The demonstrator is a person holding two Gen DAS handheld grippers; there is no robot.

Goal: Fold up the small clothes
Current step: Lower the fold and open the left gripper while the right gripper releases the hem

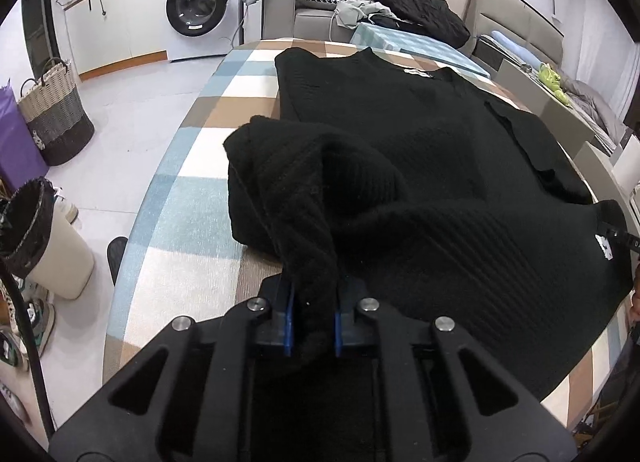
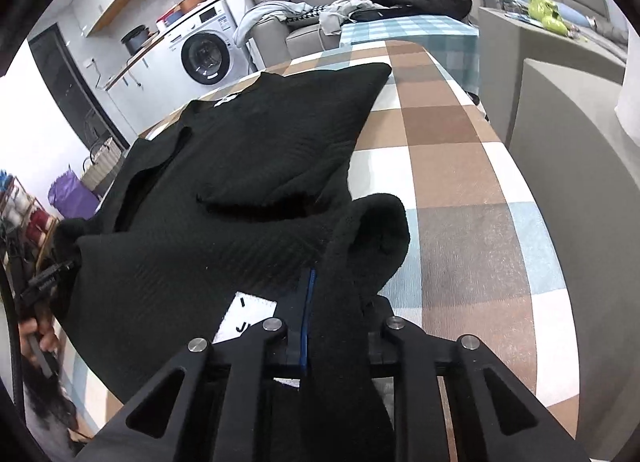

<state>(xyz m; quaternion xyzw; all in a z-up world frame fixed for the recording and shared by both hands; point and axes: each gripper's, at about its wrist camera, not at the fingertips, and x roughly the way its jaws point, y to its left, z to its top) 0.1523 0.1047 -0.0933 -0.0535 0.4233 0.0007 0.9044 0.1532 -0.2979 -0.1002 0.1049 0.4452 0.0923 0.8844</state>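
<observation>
the black knit sweater [image 1: 420, 149] lies across the checked worktop [image 1: 188, 197], collar at the far end, sleeves folded in over the body. the left gripper [image 1: 314, 322] has its fingers closed on a bunched near hem corner; the right gripper [image 2: 336, 322] is likewise clamped on the opposite near corner, cloth rising in a loose hump just ahead of each.

risks, as judged: the knit is thick and slack, so a shallow bite may slip out mid-lift. uneven travel between the two hands would skew the fold line. the tucked sleeve [image 2: 280, 165] may slide out if the hem is dragged rather than carried.

clearances: the sweater's left side sits near the worktop edge, with open floor, a bin [image 1: 48, 238] and a basket [image 1: 56, 113] below. on the right, bare worktop lies beside the garment. ahead, checked surface shows beyond the collar.
</observation>
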